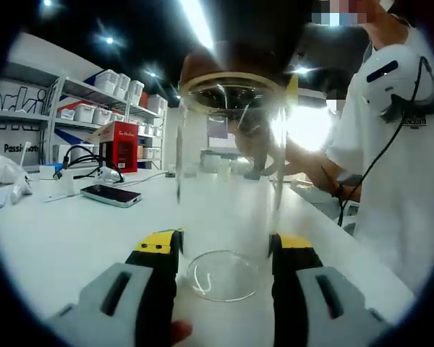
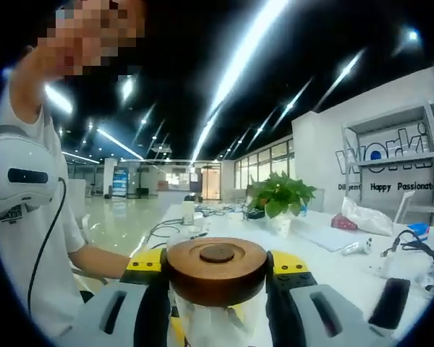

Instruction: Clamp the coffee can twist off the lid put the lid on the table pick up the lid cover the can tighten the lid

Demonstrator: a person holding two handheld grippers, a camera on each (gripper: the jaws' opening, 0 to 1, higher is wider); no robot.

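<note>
Sitting between the left gripper (image 1: 224, 249) fingers (image 1: 158, 249): the coffee can (image 1: 228, 195).

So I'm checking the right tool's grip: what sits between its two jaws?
In the right gripper view, the wooden lid sits between the right tool's jaws, on top of the glass can.

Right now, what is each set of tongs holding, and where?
Left tongs clamp the glass can low on its body. Right tongs grip the wooden lid by its sides.
</note>
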